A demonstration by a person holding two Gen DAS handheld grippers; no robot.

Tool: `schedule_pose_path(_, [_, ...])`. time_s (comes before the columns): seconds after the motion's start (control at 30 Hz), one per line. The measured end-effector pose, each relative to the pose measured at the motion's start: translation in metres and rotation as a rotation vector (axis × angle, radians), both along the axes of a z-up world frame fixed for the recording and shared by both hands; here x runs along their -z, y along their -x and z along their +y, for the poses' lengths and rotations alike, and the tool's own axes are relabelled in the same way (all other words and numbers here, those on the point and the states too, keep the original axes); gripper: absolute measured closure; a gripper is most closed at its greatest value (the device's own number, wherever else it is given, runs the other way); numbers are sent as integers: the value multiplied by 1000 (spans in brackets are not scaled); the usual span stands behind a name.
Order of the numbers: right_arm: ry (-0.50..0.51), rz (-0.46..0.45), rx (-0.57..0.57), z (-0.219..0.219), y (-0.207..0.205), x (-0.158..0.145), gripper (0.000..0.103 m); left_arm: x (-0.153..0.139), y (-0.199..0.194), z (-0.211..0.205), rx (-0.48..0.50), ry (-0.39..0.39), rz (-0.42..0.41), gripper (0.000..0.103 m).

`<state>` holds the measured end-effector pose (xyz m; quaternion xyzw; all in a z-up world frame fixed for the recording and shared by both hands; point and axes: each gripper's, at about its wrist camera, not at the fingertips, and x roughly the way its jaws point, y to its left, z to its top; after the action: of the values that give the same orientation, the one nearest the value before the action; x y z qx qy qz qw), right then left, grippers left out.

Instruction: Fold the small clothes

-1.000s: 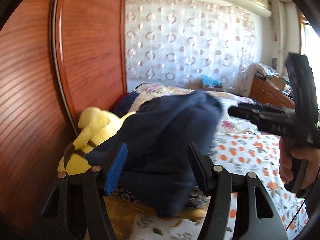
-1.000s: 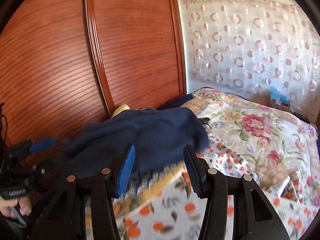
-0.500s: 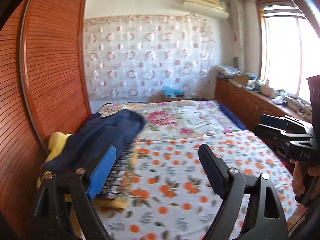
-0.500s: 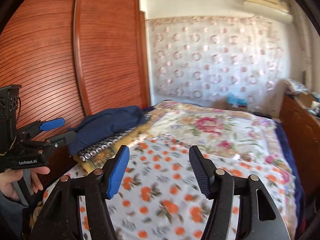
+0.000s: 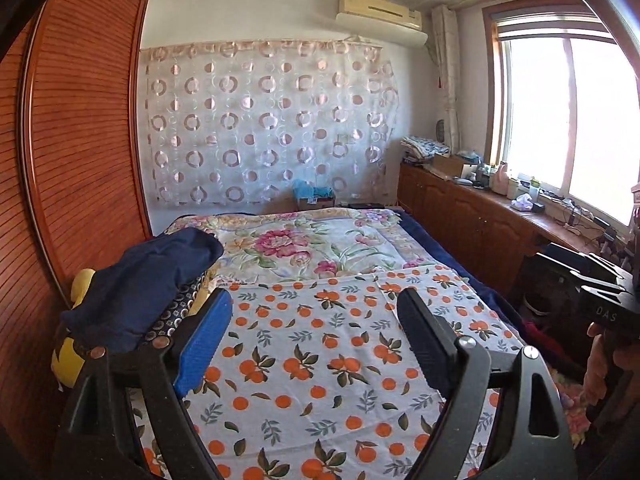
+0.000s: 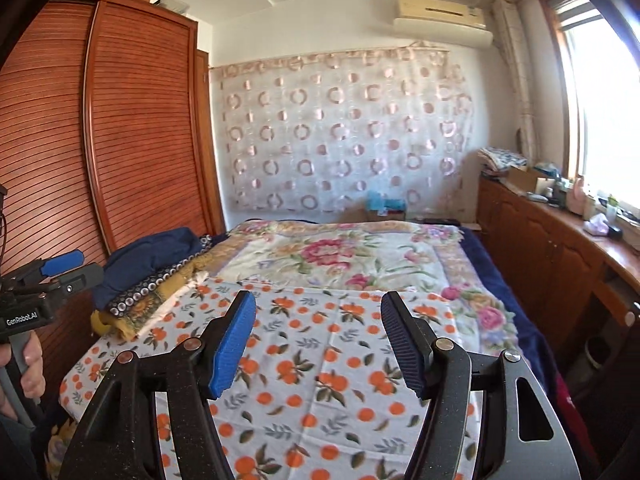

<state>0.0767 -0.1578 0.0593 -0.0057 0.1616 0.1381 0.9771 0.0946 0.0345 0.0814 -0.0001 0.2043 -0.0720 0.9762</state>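
Both tools, left tool (image 5: 314, 334) and right tool (image 6: 318, 338), spread, empty; navy garment (image 5: 148, 280) released onto pile since earlier.

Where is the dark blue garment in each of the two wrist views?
Left wrist view: the blue garment lies at left centre, on a pile by the wardrobe.
Right wrist view: the garment lies at left centre, atop the same pile.
Shared landmark: the air conditioner on the far wall.

Both wrist views face along the bed (image 5: 320, 360).
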Motion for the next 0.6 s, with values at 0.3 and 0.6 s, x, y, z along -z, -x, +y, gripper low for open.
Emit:
schedule_pose_path(0.3, [-30, -6, 40, -1, 13, 2, 36, -3, 1, -11, -3, -4, -3, 18])
schedule_pose_path(0.6, [-17, -18, 52, 1, 23, 5, 36, 2, -4, -7, -32, 4, 9, 18])
